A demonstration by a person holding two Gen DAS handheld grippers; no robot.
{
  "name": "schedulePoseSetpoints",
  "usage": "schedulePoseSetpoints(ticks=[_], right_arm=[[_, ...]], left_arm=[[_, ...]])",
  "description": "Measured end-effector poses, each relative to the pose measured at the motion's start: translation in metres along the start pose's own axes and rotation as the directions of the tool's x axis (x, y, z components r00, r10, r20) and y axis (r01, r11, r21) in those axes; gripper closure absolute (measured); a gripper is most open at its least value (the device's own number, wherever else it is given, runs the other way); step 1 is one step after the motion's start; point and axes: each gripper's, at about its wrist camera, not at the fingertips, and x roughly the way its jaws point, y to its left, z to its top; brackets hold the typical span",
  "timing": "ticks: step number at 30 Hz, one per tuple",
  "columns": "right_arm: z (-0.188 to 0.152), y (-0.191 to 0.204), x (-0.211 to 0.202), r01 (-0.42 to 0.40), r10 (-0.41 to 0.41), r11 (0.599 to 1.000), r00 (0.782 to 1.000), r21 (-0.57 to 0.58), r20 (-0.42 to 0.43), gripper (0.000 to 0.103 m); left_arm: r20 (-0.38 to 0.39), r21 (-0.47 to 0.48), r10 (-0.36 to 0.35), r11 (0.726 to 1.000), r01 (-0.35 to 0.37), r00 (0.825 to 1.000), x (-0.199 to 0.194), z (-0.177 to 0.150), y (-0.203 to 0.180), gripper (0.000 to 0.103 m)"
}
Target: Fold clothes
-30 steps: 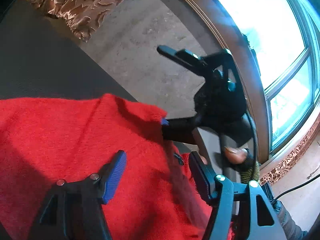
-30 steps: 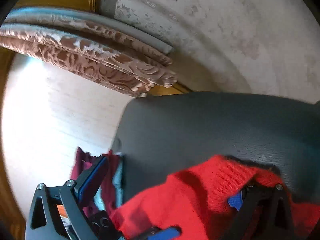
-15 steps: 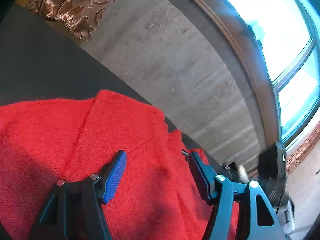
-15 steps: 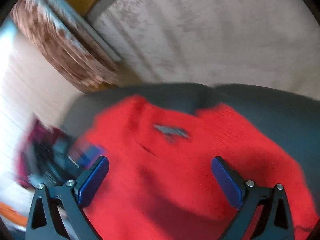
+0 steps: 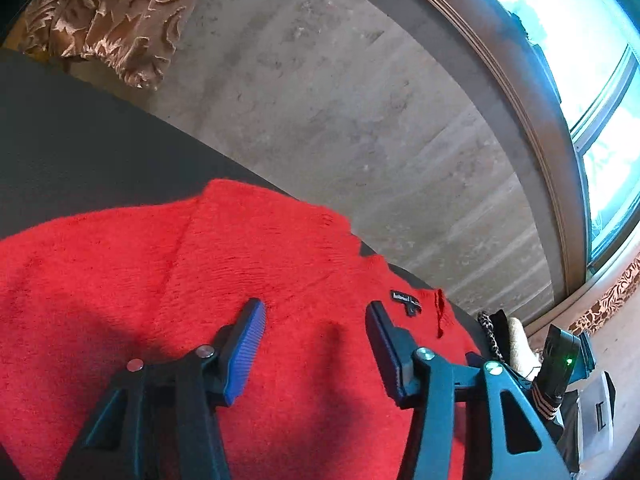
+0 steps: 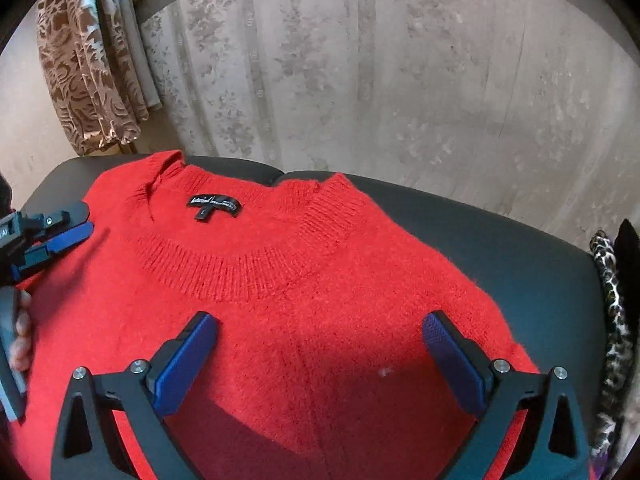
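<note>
We saw red sweater (image 6: 280, 300) flat on dark surface (image 6: 500, 240), collar toward far edge. Left hand-held gripper (image 5: 316, 344) just narrowed, apparently pinching nothing; right hand-held gripper (image 6: 320, 356) spread wide above sweater.

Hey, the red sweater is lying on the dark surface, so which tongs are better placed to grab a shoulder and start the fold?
Probably left. The left tongs sit right at the shoulder edge of the red sweater, near its collar, jaws just narrowing with nothing pinched. The right tongs hover open over mid-chest.
</note>
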Motion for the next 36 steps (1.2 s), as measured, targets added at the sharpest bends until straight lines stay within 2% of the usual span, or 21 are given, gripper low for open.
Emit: schedulePoseSetpoints(ticks=[2,3,5,7,10,11,14,16,20,22,25,27,30,31,33,36], right_arm=[[-0.001,0.003,-0.002,-0.002,0.002,1.0,1.0,-0.004,0.001,0.0],[-0.002,0.003,-0.002,-0.002,0.002,1.0,1.0,-0.006,-0.001,0.0],[-0.003,0.003,-0.002,-0.002,0.002,1.0,1.0,-0.009,-0.006,0.0],[-0.003,0.002,-0.004,0.0,0.0,1.0,1.0,-0.011,-0.013,0.0],[0.0,0.011,-0.014,0.015,-0.012,0.999,0.997,0.044,-0.078,0.0],[-0.002,0.017,-0.025,-0.019,0.023,0.998,0.998,0.063,-0.066,0.0],[-0.026,0.05,-0.076,-0.126,0.125,0.99,0.992,0.062,0.022,0.0],[-0.053,0.071,-0.095,-0.179,0.178,0.982,0.984,0.053,0.024,0.0],[-0.115,0.1,-0.116,-0.172,0.172,0.985,0.985,0.01,-0.029,0.0],[-0.14,0.101,-0.122,-0.154,0.155,0.988,0.987,0.022,-0.053,0.0],[-0.167,0.093,-0.128,-0.127,0.127,0.992,0.991,0.009,-0.033,0.0],[-0.176,0.092,-0.135,-0.137,0.137,0.991,0.99,-0.002,-0.026,0.0],[-0.174,0.095,-0.138,-0.115,0.112,0.992,0.992,-0.046,-0.064,0.0],[-0.171,0.096,-0.142,-0.101,0.099,0.994,0.993,-0.029,-0.071,0.0],[-0.176,0.086,-0.165,-0.134,0.135,0.99,0.99,0.049,-0.028,0.007],[-0.204,0.06,-0.209,-0.148,0.142,0.978,0.989,0.148,0.047,0.008]], left_arm=[[-0.019,0.016,0.027,1.0,-0.026,0.999,-0.004,-0.003,-0.005,0.05],[-0.038,0.041,0.084,0.996,-0.083,0.996,-0.007,-0.003,-0.014,0.05],[-0.024,0.089,0.205,0.975,-0.203,0.978,-0.023,-0.01,-0.035,0.044],[-0.01,0.121,0.198,0.973,-0.196,0.98,-0.043,-0.028,-0.054,0.044],[-0.01,0.184,0.172,0.969,-0.168,0.985,-0.07,-0.062,-0.078,0.044],[-0.01,0.209,0.174,0.963,-0.168,0.985,-0.078,-0.075,-0.084,0.043],[-0.023,0.247,0.18,0.954,-0.169,0.983,-0.097,-0.109,-0.094,0.043],[-0.034,0.256,0.198,0.949,-0.183,0.98,-0.108,-0.127,-0.092,0.043],[-0.057,0.251,0.256,0.939,-0.235,0.965,-0.133,-0.158,-0.078,0.043],[-0.076,0.241,0.273,0.938,-0.248,0.959,-0.137,-0.169,-0.066,0.043],[-0.025,0.297,0.259,0.924,-0.24,0.966,-0.146,-0.183,-0.062,0.043],[-0.017,0.32,0.274,0.913,-0.254,0.962,-0.145,-0.187,-0.065,0.043],[-0.007,0.348,0.294,0.897,-0.274,0.956,-0.141,-0.189,-0.069,0.041],[-0.006,0.348,0.293,0.897,-0.273,0.956,-0.141,-0.189,-0.068,0.041],[-0.003,0.348,0.291,0.897,-0.271,0.957,-0.141,-0.188,-0.066,0.041],[0.002,0.348,0.288,0.898,-0.27,0.958,-0.141,-0.189,-0.067,0.041]])
